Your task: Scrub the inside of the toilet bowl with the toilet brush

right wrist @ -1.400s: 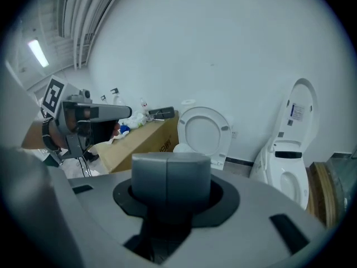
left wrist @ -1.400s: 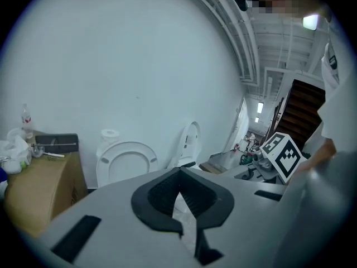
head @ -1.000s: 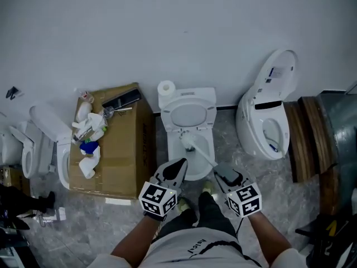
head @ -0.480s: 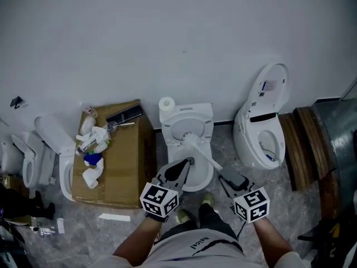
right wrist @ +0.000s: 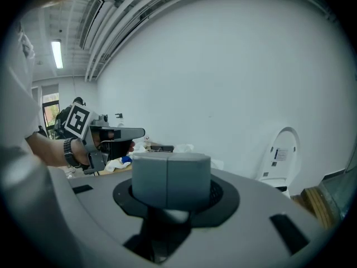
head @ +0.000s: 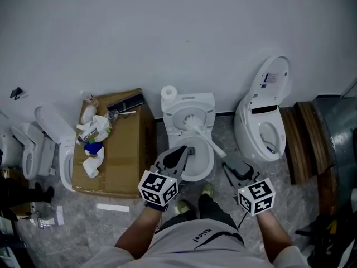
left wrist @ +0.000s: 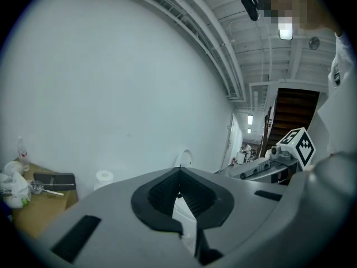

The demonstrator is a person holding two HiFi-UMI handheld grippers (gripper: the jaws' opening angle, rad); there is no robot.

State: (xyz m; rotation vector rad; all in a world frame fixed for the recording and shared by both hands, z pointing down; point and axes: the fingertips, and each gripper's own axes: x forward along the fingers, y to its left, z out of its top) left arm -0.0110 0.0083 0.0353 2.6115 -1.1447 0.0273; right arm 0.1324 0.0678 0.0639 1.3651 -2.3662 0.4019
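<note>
A white toilet [head: 207,162] stands against the wall in the head view. The toilet brush's white handle [head: 209,143] slants up-left, and its head [head: 188,120] is inside the bowl near the back. My right gripper [head: 228,163] is shut on the lower end of the handle, to the right of the bowl's front. That grey handle end [right wrist: 170,180] fills the jaws in the right gripper view. My left gripper [head: 186,150] hovers over the bowl's front rim, shut, with nothing in it. Its pads [left wrist: 162,191] meet at the tips.
A cardboard box [head: 125,149] with bottles and rags stands left of the toilet. A paper roll [head: 169,92] sits by the tank. A second toilet [head: 265,124] with its lid up is at the right, beside wooden planks [head: 304,138]. More toilet parts [head: 50,144] lie far left.
The brush head has slid from the middle of the bowl toward its back. My right gripper has drawn a little right and down. The left gripper stays over the front rim.
</note>
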